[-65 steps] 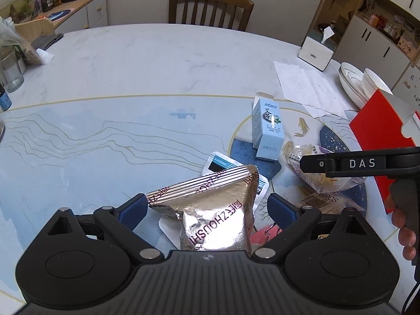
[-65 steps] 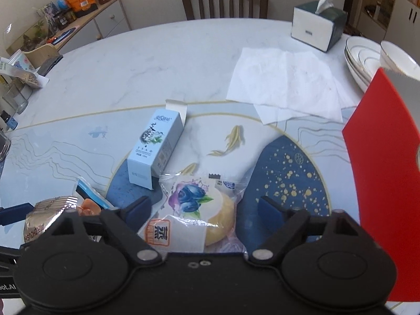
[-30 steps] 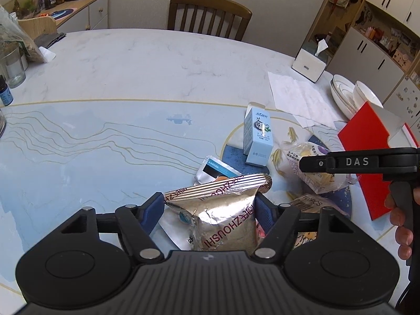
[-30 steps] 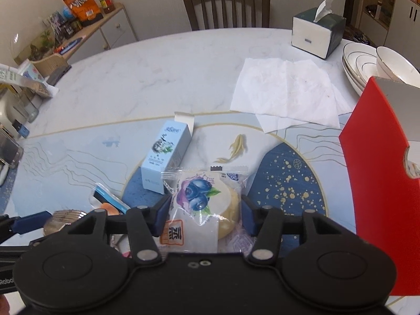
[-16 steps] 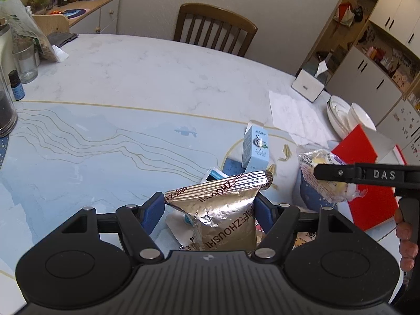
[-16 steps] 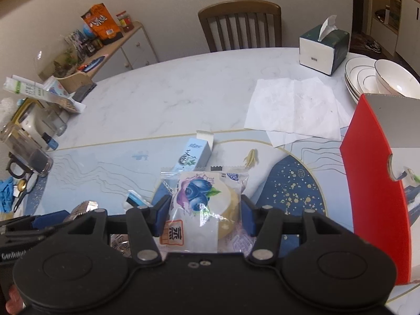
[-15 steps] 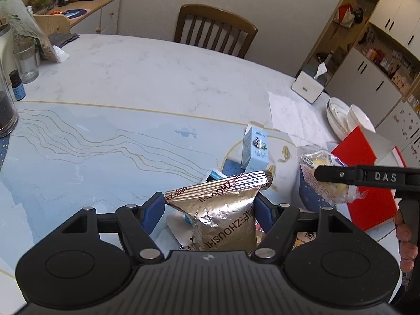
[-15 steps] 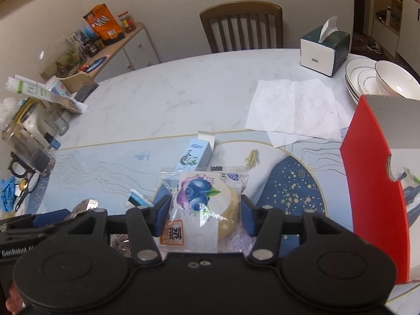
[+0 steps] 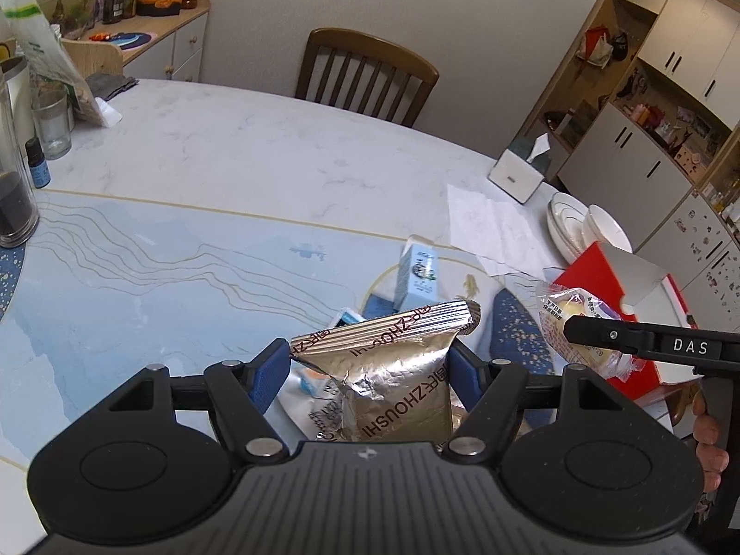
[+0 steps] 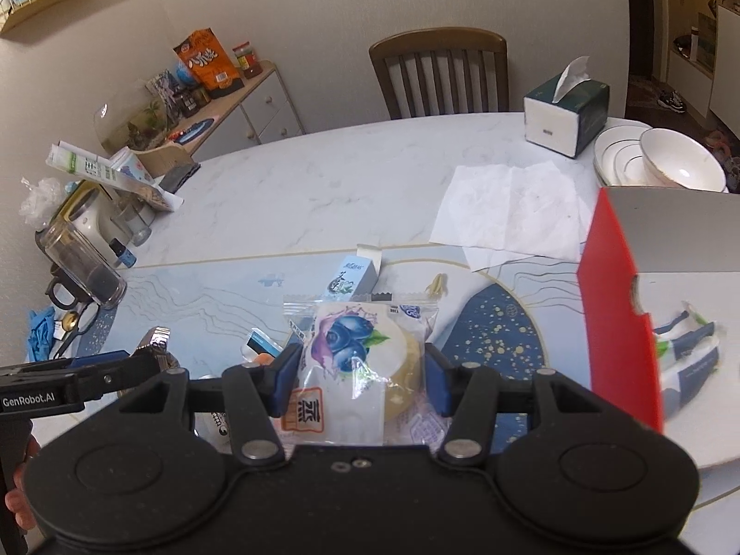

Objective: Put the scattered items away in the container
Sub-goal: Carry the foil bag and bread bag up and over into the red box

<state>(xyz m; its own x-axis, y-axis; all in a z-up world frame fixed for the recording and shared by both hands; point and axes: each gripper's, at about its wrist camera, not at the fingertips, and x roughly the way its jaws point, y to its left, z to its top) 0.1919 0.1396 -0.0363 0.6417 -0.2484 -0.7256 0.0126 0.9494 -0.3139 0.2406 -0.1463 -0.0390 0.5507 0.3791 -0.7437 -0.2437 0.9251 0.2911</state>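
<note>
Left gripper (image 9: 367, 370): jaws closed on a silver foil snack bag (image 9: 393, 370), pads pressing both sides, bag lifted clear of the desk (image 9: 231, 175). Right gripper (image 10: 360, 377): jaws closed on a clear-wrapped blueberry cake (image 10: 356, 360), also held up off the desk (blueberry print faces the camera).

Below the foil bag, a few loose packets (image 9: 319, 393) lie on the desk in a small pile; details are mostly hidden behind the bag. Just beyond them a light-blue carton (image 9: 416, 273) lies flat, top flap open, near a small gold fish motif on the mat.

Red box (image 10: 615, 323) with a white interior sits at the right side of the desk, open; a blue-and-white packet (image 10: 689, 347) lies inside it. In the left wrist view the right gripper and its cake are near the box's red wall; I cannot tell whether above or beside it.

Further out: paper napkins (image 10: 508, 203), a tissue box (image 10: 564, 115), stacked plates and a bowl (image 10: 680, 166), a wooden chair (image 9: 365, 74) at the far edge.
</note>
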